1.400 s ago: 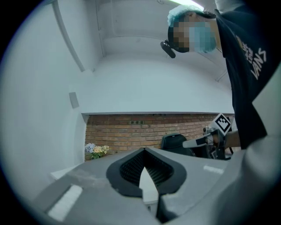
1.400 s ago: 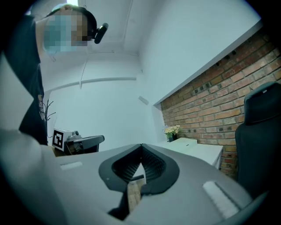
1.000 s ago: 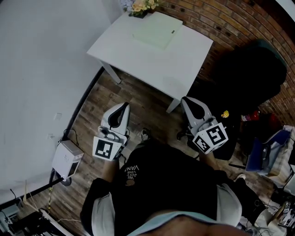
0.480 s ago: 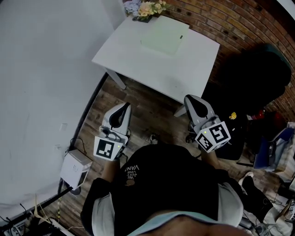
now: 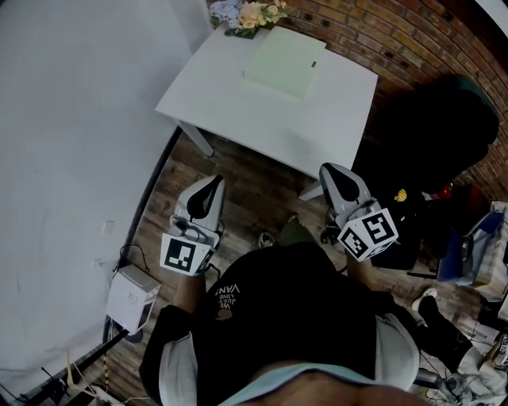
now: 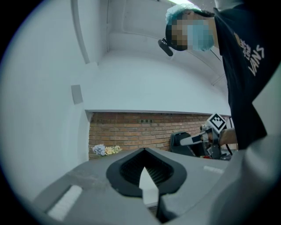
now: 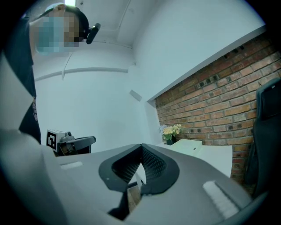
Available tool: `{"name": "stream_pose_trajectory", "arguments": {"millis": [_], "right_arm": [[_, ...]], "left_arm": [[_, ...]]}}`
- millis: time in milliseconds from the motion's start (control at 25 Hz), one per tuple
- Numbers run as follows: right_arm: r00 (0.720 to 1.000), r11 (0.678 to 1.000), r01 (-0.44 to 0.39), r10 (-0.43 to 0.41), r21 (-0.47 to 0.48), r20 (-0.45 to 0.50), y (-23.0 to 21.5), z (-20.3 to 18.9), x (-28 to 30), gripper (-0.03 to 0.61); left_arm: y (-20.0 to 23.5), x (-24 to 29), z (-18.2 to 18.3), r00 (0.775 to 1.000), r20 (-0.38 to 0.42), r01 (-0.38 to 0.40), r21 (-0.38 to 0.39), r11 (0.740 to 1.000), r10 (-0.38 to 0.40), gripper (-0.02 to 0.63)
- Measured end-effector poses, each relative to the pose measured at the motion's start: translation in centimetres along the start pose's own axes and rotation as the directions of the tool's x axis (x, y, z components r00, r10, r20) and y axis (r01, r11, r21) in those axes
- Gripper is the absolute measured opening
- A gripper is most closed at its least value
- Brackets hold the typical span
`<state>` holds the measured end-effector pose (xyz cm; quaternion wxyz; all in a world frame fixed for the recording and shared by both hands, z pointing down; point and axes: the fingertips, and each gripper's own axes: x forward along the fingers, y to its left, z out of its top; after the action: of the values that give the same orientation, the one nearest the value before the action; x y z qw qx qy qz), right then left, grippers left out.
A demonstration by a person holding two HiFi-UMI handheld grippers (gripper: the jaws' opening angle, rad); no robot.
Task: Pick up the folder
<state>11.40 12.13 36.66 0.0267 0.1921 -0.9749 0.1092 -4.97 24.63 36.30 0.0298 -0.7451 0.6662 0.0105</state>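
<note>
Head view: both grippers are held out level in front of the person, side by side and well apart, over a wood floor [image 5: 246, 186]. The left gripper [image 5: 212, 183] and the right gripper [image 5: 329, 170] both point toward a white table [image 5: 317, 119].

The folder [image 5: 282, 62], pale green, lies flat on the far part of that table. It is ahead of both grippers, roughly between the lines they point along and well apart from both. Just beyond it, at the table's far corner, is a bunch of flowers [image 5: 250, 14] against a brick wall [image 5: 413, 47]. A black chair [image 5: 432, 119] is ahead and to the right of the right gripper. A white box [image 5: 133, 295] sits on the floor behind and to the left of the left gripper.

Left gripper view: the jaws are together at the tips, with nothing held. Right gripper view: the jaws are likewise closed and empty, and the folder [image 7: 189, 144] shows ahead on the table, to the right of the tips, beside the flowers.
</note>
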Motion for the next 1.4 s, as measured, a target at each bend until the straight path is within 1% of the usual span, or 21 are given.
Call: {"name": "stream_pose_trajectory", "arguments": {"millis": [120,280,400,560,1000,1400], "right_arm": [[1.0,1.0,0.001,-0.001,0.005,0.0,-0.5,0.1,0.8,-0.002],[1.0,1.0,-0.012,0.012,0.009,0.013,-1.6,0.7,2.0,-0.002],[1.0,1.0,-0.022,0.022,0.013,0.011,-2.4,1.0,3.2,-0.002],[0.999,0.999,-0.031,0.031,0.014,0.009,-3.7,1.5,4.7,-0.002],[0.998,0.998,-0.056,0.056,0.02,0.003,-9.1,2.4,8.4,-0.002],[0.997,0.997,-0.079,0.079,0.025,-0.007,-14.6,3.3,11.2,-0.002]], "left_arm": [[0.3,0.4,-0.7,1.0,-0.025,-0.006,-0.022,1.0,0.005,0.0],[0.9,1.6,-0.5,1.0,0.013,-0.012,-0.007,1.0,0.012,0.0],[1.8,2.5,-0.8,0.999,-0.021,-0.034,-0.019,0.999,0.034,0.0],[2.7,4.4,-1.0,0.999,-0.031,-0.039,-0.013,0.999,0.038,0.0],[4.1,10.7,-1.4,0.998,-0.023,-0.053,-0.005,0.999,0.053,0.0],[5.1,16.5,-2.0,0.996,-0.03,-0.082,-0.002,0.997,0.082,0.0]]}}
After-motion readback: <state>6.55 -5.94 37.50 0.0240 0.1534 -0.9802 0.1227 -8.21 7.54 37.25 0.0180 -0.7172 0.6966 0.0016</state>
